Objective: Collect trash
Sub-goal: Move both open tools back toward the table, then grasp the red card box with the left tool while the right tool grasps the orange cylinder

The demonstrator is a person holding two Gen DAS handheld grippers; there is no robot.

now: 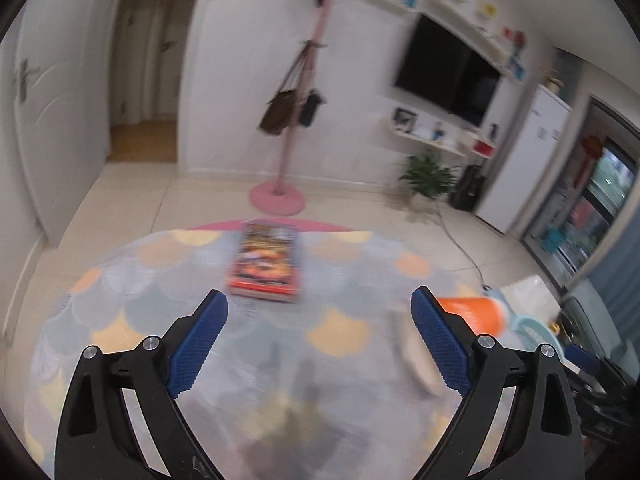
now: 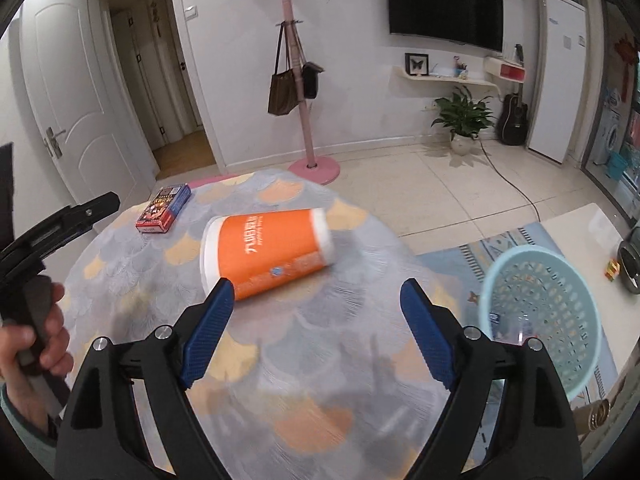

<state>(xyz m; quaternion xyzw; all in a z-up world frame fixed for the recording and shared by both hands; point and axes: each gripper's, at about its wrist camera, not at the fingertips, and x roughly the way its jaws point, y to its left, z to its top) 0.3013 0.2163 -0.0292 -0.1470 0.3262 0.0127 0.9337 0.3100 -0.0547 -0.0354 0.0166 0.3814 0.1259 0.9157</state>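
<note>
An orange paper cup (image 2: 269, 252) is seen lying on its side on the round table (image 2: 280, 360), just beyond the left blue pad (image 2: 208, 332) of the right gripper (image 2: 316, 334), whose jaws are spread wide with nothing between them. The left gripper (image 1: 318, 344) is likewise held apart, the cup (image 1: 472, 314) just right of it. A small red box (image 2: 163, 209) lies far left; a light-blue basket (image 2: 540, 320) is seen right.

The left gripper (image 1: 319, 304) has its jaws spread wide with nothing between the blue pads (image 1: 198, 342). The right gripper (image 2: 316, 294) is likewise spread wide and holds nothing. At nine o'clock in the right wrist view, the person's left hand (image 2: 34, 346) grips its handle.
</note>
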